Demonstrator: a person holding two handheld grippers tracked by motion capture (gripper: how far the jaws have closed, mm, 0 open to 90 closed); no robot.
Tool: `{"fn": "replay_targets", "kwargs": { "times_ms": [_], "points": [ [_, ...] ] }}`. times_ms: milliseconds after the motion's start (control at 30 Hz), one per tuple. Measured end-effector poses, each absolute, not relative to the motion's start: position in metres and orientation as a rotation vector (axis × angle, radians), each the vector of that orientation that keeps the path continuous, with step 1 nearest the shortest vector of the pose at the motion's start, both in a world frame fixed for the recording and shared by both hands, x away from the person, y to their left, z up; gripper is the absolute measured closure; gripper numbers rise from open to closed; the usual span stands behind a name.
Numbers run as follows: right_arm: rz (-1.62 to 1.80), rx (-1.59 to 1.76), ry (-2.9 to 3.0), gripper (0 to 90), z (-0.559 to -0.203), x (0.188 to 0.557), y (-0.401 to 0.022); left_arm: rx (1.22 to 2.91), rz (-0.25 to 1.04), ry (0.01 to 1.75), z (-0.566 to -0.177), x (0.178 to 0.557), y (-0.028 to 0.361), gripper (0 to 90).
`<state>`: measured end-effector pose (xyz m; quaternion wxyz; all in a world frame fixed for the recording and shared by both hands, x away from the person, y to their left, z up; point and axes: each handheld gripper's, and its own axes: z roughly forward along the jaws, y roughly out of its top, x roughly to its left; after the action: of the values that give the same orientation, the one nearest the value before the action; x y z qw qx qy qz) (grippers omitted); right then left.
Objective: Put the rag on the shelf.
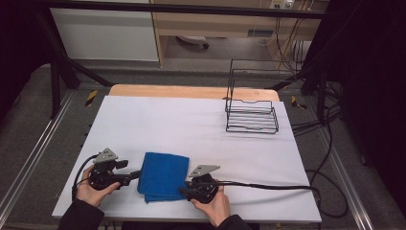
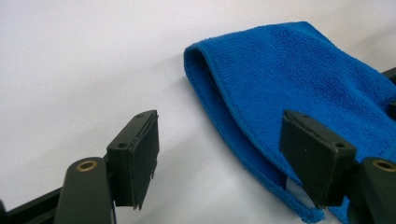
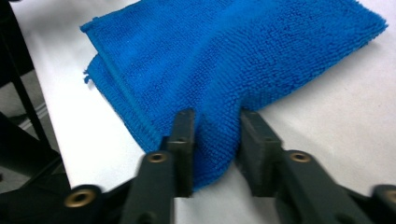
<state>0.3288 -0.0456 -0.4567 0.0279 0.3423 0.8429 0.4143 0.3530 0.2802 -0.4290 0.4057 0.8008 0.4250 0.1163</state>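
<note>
Cloth: a soft, fuzzy blue cloth folded into a square [image 1: 163, 176] lies flat on the white table cover [image 1: 191, 129], near the edge where the person sits. In the left gripper view the folded edge of the cloth [image 2: 289, 88] looks like a rounded loop.

Left gripper: the black left gripper [image 1: 136, 175] is just beside the left side of the blue cloth. Its jaws are spread wide apart. In the left gripper view [image 2: 219, 158] one jaw is over the bare white cover and the other is over the edge of the cloth. It grips nothing.

Right gripper: the black right gripper [image 1: 184, 191] is at the near right corner of the blue cloth. In the right gripper view [image 3: 215, 149] its jaws are pressed in on a bunched bit of the cloth [image 3: 224, 60], pinching it between them.

Hands: the left hand [image 1: 93, 189] and the right hand [image 1: 214, 203] each hold a gripper, on either side of the cloth.

Basket: a black wire rack with a tall back [image 1: 252, 115] stands on the table, far from the cloth, up and to its right.

Cable: a black cable [image 1: 268, 186] runs from the right gripper away from the cloth, off to the right.
</note>
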Motion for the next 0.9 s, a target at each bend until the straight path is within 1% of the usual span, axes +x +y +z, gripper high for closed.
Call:
{"fn": "replay_targets", "kwargs": {
  "times_ms": [33,100,200,367,400,433,500,600,700,800,900],
  "points": [
    [1.28,1.062,2.614,78.0,-0.457,0.329,-0.044,2.021,0.293,1.073,-0.429,0.353,0.28,29.1],
    [1.3,1.075,2.623,82.5,-0.458,0.328,-0.04,2.02,0.29,1.073,-0.429,0.353,0.28,29.2],
    [1.291,1.071,2.636,84.9,-0.455,0.331,-0.041,2.015,0.29,1.072,-0.428,0.353,0.281,29.4],
    [1.278,1.038,2.599,85.0,-0.446,0.337,-0.045,2.01,0.271,1.059,-0.426,0.351,0.279,32.6],
    [1.278,1.034,2.628,83.5,-0.446,0.339,-0.044,2.015,0.273,1.054,-0.426,0.351,0.278,33.2],
    [1.275,1.047,2.654,79.7,-0.446,0.341,-0.044,2.021,0.273,1.05,-0.426,0.351,0.277,33.6],
    [1.292,1.012,2.574,62.5,-0.443,0.344,-0.047,2.023,0.277,1.049,-0.426,0.35,0.277,33.7],
    [1.324,0.965,2.509,53.2,-0.434,0.355,-0.052,2.016,0.28,1.058,-0.427,0.352,0.279,33.6],
    [1.302,0.96,2.429,51.7,-0.43,0.377,-0.056,2.019,0.281,1.064,-0.428,0.353,0.28,33.5],
    [1.267,1.042,2.422,55.1,-0.439,0.405,-0.054,2.012,0.283,1.063,-0.427,0.352,0.281,33.4],
    [1.252,1.081,2.45,58.7,-0.45,0.42,-0.051,2.007,0.284,1.064,-0.427,0.353,0.283,33.4]
  ]
}}
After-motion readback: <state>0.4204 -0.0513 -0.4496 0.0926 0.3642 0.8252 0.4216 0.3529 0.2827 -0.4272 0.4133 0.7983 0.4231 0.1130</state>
